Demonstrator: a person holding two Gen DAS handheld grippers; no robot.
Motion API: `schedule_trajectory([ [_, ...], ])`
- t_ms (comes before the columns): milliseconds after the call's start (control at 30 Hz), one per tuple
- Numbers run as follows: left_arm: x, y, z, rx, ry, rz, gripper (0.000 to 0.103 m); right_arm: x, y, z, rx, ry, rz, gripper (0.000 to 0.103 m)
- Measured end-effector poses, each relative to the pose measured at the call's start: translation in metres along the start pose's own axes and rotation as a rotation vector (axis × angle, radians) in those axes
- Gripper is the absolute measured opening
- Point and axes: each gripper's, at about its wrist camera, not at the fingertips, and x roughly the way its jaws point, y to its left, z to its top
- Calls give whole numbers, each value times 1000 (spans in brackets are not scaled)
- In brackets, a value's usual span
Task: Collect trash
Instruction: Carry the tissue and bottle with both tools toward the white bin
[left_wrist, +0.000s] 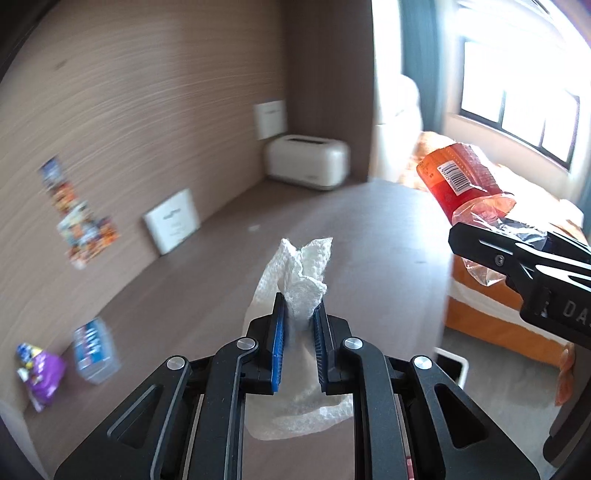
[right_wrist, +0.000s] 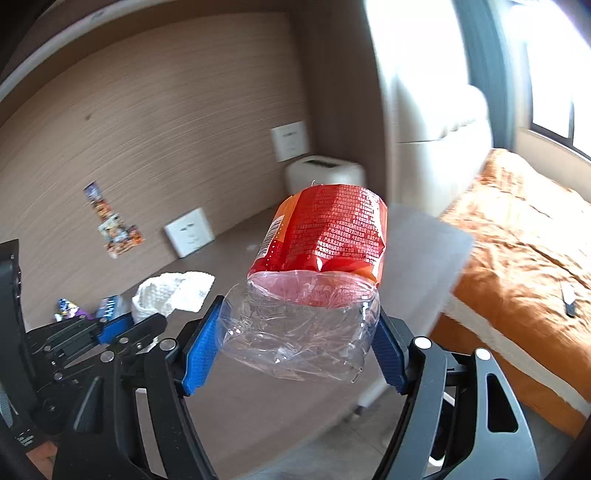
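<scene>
My left gripper (left_wrist: 300, 314) is shut on a crumpled white paper towel (left_wrist: 295, 273) and holds it above the brown desk (left_wrist: 369, 229). It also shows in the right wrist view (right_wrist: 129, 325) with the towel (right_wrist: 173, 291). My right gripper (right_wrist: 295, 343) is shut on a crushed clear plastic bottle (right_wrist: 299, 328) with a red-orange label (right_wrist: 328, 232), held above the desk's right part. In the left wrist view the bottle (left_wrist: 458, 177) and the right gripper (left_wrist: 524, 258) sit at the right.
A purple snack wrapper (left_wrist: 40, 373) and a blue packet (left_wrist: 94, 354) lie at the desk's left by the wall. A white toaster (left_wrist: 306, 160) stands in the far corner, a white card (left_wrist: 173, 219) leans on the wall. An orange bed (right_wrist: 517, 236) is right of the desk.
</scene>
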Motion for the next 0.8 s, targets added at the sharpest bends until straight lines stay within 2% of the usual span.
schedule_trajectory([
  [200,16,-86,11,83,-4,-101,14,-35,-72,-20,69,-11,-88,73],
  [467,42,-202,6,172,38,-207,14,-64,-168,-55,146,13,-140,73],
  [667,75,-272,-10,217,85,-270,14,-61,-224,-83,165,55,-162,73],
  [800,108,-302,-28,243,113,-320,14,-47,-254,-103,176,77,-158,73],
])
